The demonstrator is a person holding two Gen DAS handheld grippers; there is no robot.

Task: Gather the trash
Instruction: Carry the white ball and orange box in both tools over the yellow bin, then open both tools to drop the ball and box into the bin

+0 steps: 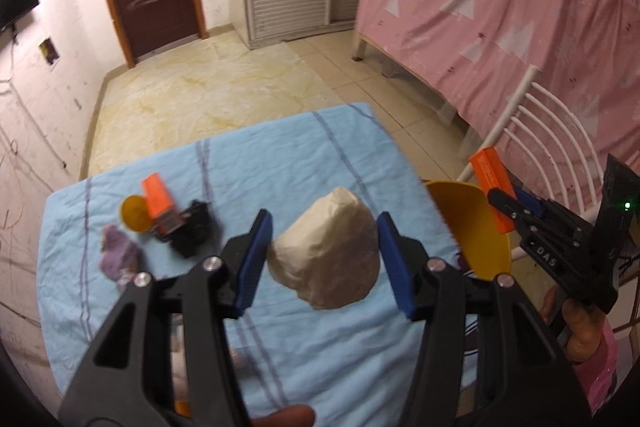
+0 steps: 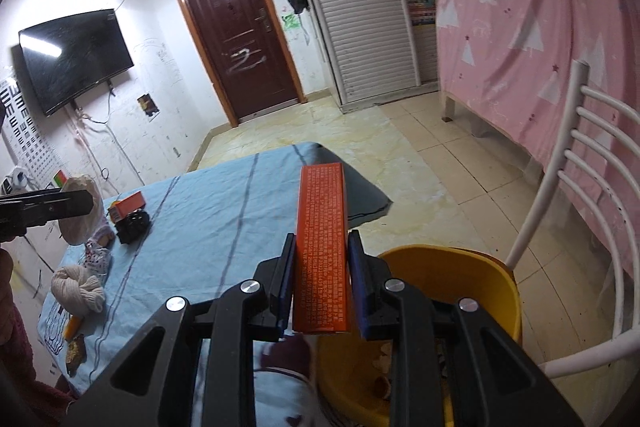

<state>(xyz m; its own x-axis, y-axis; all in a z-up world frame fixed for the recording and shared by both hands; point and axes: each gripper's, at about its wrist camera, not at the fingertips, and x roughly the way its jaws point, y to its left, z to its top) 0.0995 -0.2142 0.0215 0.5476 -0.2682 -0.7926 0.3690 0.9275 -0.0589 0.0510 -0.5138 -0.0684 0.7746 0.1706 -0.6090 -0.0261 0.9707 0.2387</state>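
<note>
A: While the left wrist view is up: left tongs (image 1: 324, 259) stand wide, blue pads either side of a crumpled cream bag (image 1: 326, 251). Is it gripped?

B: Cannot tell contact. The bag sits between the pads, apparently lifted off the blue-clothed tabletop (image 1: 280, 155); gaps show on both sides. Looks light and soft, so it'll squash. Take it across the bulky middle, not a loose edge.

A: Other trash?

B: Ahead-left of those tongs: small orange box (image 1: 158, 199), black crumpled lump (image 1: 194, 231), purple scrap (image 1: 116, 253). Yellow bin (image 1: 476, 227) to their right, off the tabletop edge.

A: Right wrist view?

B: Right tongs (image 2: 322, 287) are narrow, clamped on a long orange carton (image 2: 322, 247), held at its near end, the rest sticking forward. Stiff cardboard, light; flat faces grip well, but squeezing harder could dent it.

A: Where's the bin?

B: Just right of and below those tongs (image 2: 452, 283), scraps inside. My read: the carton needs swinging right before release.
</note>
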